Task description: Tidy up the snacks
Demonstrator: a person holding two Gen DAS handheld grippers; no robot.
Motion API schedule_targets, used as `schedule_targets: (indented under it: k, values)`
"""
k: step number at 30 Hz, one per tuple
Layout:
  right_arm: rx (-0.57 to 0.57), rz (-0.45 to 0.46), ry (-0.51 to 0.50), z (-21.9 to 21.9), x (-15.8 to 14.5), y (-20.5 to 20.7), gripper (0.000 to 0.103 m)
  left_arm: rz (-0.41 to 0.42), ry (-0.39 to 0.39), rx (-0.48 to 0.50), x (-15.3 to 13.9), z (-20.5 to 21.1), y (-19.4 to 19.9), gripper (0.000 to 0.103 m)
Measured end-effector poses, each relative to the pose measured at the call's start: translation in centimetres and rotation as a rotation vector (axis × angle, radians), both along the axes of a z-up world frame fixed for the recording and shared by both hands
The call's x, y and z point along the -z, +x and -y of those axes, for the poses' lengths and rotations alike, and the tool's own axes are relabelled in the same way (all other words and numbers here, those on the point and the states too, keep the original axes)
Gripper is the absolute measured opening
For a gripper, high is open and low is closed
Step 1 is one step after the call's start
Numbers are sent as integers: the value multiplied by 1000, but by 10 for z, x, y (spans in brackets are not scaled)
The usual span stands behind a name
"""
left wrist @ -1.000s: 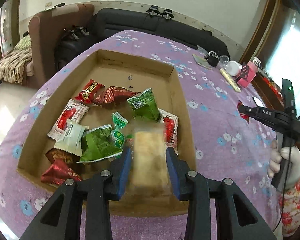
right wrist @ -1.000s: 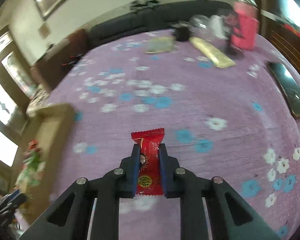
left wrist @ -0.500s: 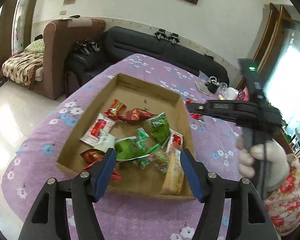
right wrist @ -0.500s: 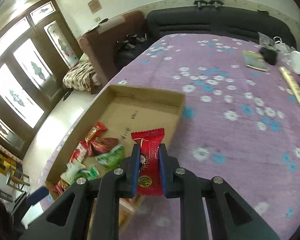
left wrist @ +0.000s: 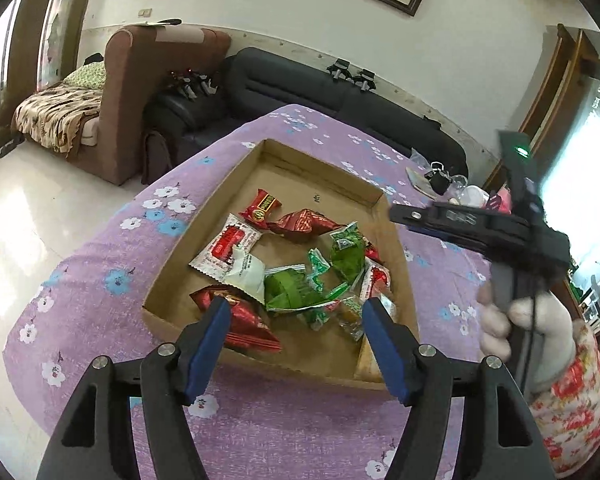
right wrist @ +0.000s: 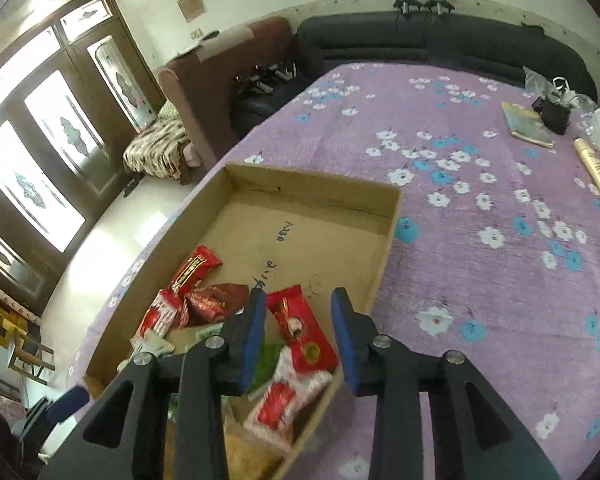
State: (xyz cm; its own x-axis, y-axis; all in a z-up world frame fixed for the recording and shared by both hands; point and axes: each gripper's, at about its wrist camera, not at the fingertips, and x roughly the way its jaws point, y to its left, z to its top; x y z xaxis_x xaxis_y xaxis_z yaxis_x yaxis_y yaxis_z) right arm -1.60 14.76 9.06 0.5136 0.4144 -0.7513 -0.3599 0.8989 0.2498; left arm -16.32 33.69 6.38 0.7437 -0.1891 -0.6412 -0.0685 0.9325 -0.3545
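Snack packets (left wrist: pixel 300 272) lie heaped in the cardboard tray (left wrist: pixel 164 280) ahead of the left gripper (left wrist: pixel 296 316), whose fingers are spread with nothing between them. The right gripper (right wrist: pixel 298 312) is likewise parted; a red snack packet (right wrist: pixel 300 330) lies loose between its fingertips, inside the tray (right wrist: pixel 388 224).

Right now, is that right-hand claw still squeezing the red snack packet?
No. In the right wrist view the right gripper stands open, and the red packet lies loose between its fingers, over the cardboard box.
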Motion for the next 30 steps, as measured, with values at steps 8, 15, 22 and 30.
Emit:
schedule_targets:
  k: [8,15,22,30]
  values:
    - [62,98,10,53,-7,-53,44,13,50,41,-11,33,1,73]
    - [96,157,4,78,-6,-93,56,68,230,5,-31,76,-6,87]
    - [82,185,3,86,3,-128,64,79,336,-104,-42,92,-7,99]
    - [70,172,14,95,10,-143,65,68,365,-57,-41,123,-4,99]
